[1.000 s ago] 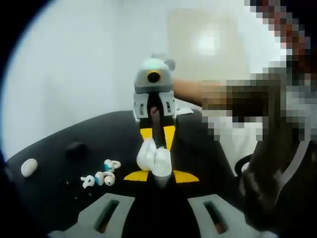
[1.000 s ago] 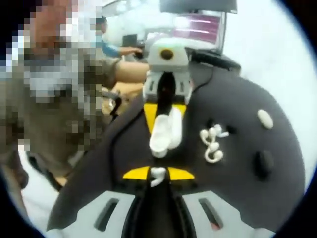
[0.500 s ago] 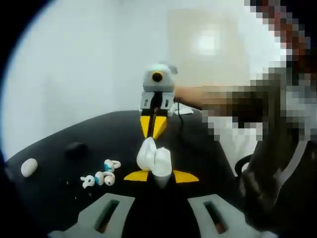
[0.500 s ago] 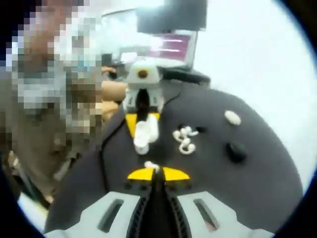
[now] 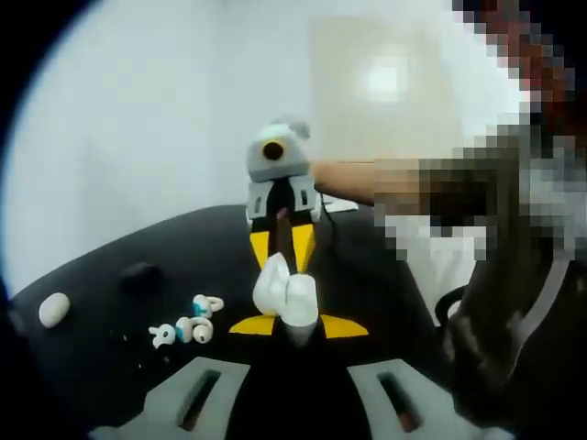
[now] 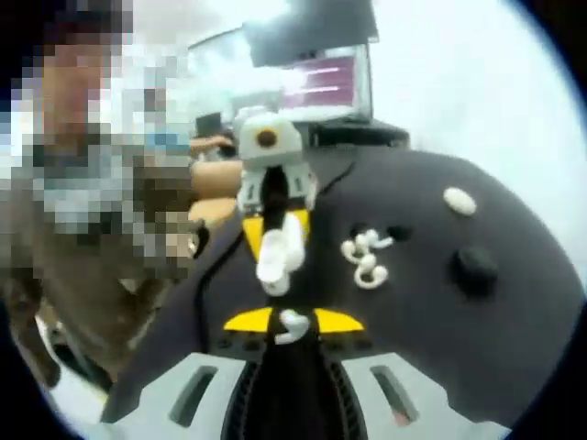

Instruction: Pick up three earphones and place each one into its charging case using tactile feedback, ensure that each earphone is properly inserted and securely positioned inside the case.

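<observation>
The loose earphones [image 5: 188, 325] on the black table [image 5: 110, 367] are too small to count or tell apart, and motion blur smears them in the right gripper view. The open white charging case [image 5: 286, 295] hides the left gripper [image 5: 298, 325]'s jaw tips. The case's sockets cannot be made out.

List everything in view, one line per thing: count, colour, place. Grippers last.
open charging case: one, white, clamped at the left gripper's tips
earphone: one, white, between the right gripper's tips
loose earphones: a small cluster, white with blue, on the mat beside the case
closed case: one, white, oval, near the mat's edge
dark case: one, black, on the mat
mat: one, black, under everything
monitor: one, lit, behind the mat
left gripper: grey, yellow tips
right gripper: grey, yellow tips
</observation>
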{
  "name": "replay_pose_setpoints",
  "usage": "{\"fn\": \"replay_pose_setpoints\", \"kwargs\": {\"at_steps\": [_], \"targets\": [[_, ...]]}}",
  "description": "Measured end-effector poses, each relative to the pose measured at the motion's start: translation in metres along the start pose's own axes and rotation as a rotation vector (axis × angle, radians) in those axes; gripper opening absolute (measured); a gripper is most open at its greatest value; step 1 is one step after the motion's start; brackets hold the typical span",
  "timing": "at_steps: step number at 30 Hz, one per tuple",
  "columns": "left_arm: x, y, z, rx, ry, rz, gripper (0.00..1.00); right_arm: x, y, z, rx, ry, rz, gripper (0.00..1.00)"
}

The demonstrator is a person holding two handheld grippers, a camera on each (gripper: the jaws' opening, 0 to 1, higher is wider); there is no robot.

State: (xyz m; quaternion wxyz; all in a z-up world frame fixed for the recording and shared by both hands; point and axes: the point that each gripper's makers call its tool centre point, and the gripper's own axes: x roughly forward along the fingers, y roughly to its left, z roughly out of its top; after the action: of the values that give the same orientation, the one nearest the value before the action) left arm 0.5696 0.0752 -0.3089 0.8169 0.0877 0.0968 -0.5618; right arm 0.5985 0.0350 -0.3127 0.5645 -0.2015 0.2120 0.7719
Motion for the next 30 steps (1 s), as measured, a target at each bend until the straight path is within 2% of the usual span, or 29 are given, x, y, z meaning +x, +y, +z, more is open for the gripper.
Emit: {"fn": "replay_pose_setpoints", "kwargs": {"at_steps": [5,8,12,16,20,24,30], "targets": [[0.0,-0.001,0.0,0.0,0.0,-0.002,0.13,0.004,0.006,0.0,0.012,-0.022,0.036,0.17],[0.0,-0.001,0.0,0.0,-0.001,-0.003,0.13,0.006,0.007,-0.006,0.012,0.001,0.051,0.14],[0.0,-0.001,0.0,-0.001,-0.001,-0.004,0.13,0.001,0.013,0.004,-0.01,-0.059,0.053,0.12],[0.0,-0.002,0.0,-0.003,-0.001,-0.003,0.13,-0.01,0.013,0.009,-0.064,-0.092,-0.025,0.12],[0.0,-0.002,0.0,-0.007,-0.001,-0.004,0.13,-0.022,0.02,0.02,-0.158,-0.187,-0.132,0.12],[0.001,-0.002,0.0,-0.001,0.0,-0.001,0.13,-0.026,0.032,0.026,-0.217,-0.24,-0.185,0.11],[0.001,-0.002,0.0,-0.012,0.0,-0.003,0.13,-0.037,0.034,0.052,-0.34,-0.349,-0.313,0.11]]}}
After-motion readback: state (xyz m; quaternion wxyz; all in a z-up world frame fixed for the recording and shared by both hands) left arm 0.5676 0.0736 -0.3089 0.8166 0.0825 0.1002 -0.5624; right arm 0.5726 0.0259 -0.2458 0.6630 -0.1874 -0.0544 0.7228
